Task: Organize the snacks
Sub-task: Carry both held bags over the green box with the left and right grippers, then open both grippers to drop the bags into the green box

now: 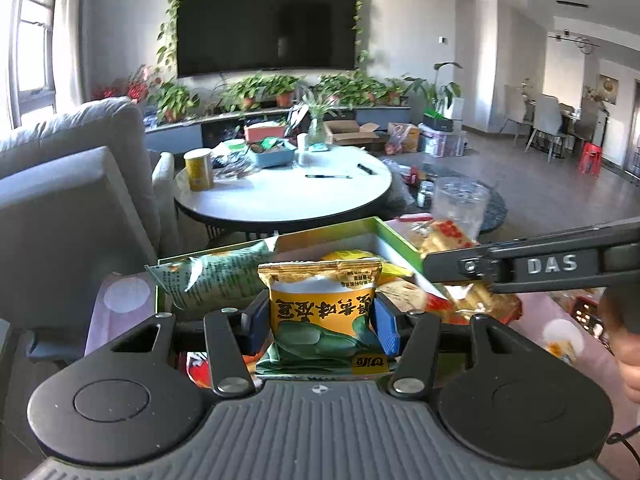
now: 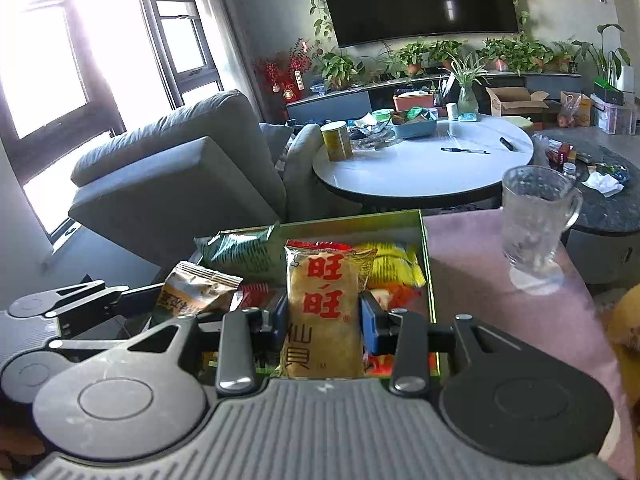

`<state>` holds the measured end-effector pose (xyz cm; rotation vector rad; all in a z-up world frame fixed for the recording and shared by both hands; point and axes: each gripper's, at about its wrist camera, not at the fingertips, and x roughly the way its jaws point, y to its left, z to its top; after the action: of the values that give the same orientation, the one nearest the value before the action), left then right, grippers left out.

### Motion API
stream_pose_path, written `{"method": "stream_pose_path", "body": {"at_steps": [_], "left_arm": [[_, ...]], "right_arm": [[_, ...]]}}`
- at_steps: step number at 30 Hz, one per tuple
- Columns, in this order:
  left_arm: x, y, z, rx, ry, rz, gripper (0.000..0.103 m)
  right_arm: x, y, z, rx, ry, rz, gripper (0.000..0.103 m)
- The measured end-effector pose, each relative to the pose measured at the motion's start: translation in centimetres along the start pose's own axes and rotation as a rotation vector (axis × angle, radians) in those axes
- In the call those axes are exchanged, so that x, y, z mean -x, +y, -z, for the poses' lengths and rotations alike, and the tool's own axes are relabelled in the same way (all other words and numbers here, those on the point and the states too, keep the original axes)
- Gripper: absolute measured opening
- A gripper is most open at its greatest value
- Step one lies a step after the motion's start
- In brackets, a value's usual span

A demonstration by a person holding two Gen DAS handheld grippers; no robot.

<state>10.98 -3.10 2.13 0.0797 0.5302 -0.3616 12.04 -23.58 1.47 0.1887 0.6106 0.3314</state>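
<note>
We hold two snack packets over the green box [image 2: 427, 240], which sits on the pink-covered worktop [image 2: 480, 272]. Our left gripper [image 1: 322, 322] has its blue pads pressed against both sides of an orange-and-green snack packet [image 1: 322, 304], held upright above the box's near edge. Our right gripper [image 2: 323, 322] clamps a pale rice-cracker packet with red characters [image 2: 322, 304] in the same way, standing upright over the near half of the box. Inside the box lie a green striped packet [image 2: 244, 252] toward the far left corner and a yellow packet [image 2: 394, 264] at the far right. A clear glass mug [image 2: 534, 224] stands on the worktop to the right of the box, well apart from it.
</note>
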Motion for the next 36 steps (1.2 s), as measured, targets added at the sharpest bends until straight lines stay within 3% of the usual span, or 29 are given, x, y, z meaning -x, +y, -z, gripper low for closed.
{"method": "stream_pose_path", "body": {"at_steps": [15, 21, 36], "left_arm": [[-5.6, 1.4, 0.5, 0.067, 0.088, 0.012, 0.051], [-5.0, 1.8, 0.7, 0.098, 0.069, -0.009, 0.066], [-3.2, 1.7, 1.8, 0.111, 0.053, -0.024, 0.074]], "right_arm": [[-4.6, -0.9, -1.2, -0.049, 0.05, 0.001, 0.083], [-5.1, -1.2, -1.5, -0.062, 0.053, 0.011, 0.083], [-5.4, -1.6, -1.6, -0.101, 0.043, -0.008, 0.083]]}}
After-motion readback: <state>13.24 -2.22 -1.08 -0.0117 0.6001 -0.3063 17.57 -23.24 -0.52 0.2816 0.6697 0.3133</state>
